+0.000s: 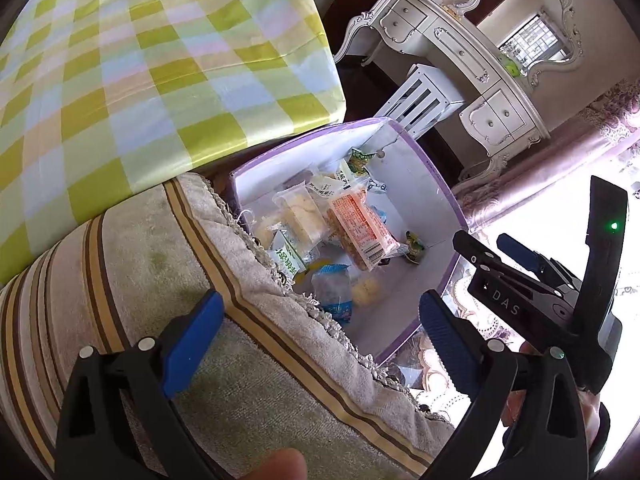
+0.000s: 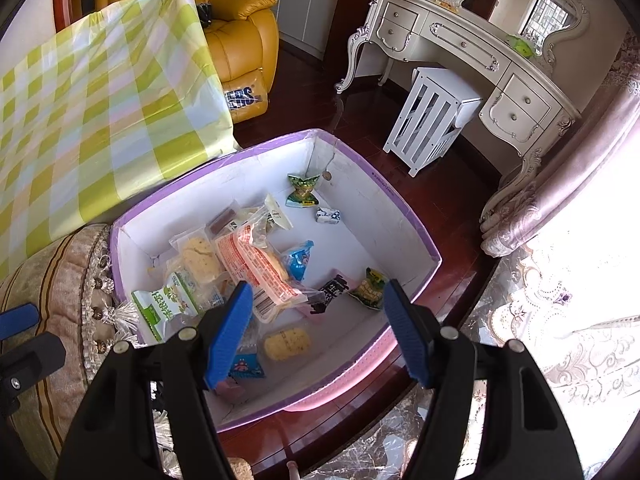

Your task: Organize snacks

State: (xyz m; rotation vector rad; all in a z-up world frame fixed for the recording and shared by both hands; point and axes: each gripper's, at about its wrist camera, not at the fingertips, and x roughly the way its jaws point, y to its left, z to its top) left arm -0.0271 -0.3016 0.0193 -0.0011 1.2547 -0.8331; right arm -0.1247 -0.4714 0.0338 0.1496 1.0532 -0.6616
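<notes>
Both grippers hang above a white cardboard box with a purple rim (image 2: 404, 216) that stands on dark wood floor.

Left gripper (image 1: 320, 344): jaws spread wide, nothing between them. Its left blue pad sits over a striped fringed cushion (image 1: 132, 264); its right pad is over the box's near rim.

Right gripper (image 2: 320, 332): jaws apart, pads touching nothing, empty. It also shows in the left wrist view at 3 o'clock, beside the box.

Snacks lie loose on the box floor. From the right wrist view:
- orange-printed long packet (image 2: 256, 268) at centre, lying across other packets;
- clear packet with a pale round cake (image 2: 198, 260) just at its 9 o'clock;
- green-and-white packet (image 2: 164, 304) at 8 o'clock, against the box wall;
- small blue packet (image 2: 300, 260) at 3 o'clock of the orange one;
- green candy wrapper (image 2: 303, 190) at 12 o'clock near the far wall;
- yellow-green packet (image 2: 370, 290) at 4 o'clock, near the right wall;
- yellow cake in clear wrap (image 2: 287, 344) at 6 o'clock, between the jaws in view.

A checked green-yellow cloth (image 2: 100, 112) covers something at 10 o'clock of the box.
</notes>
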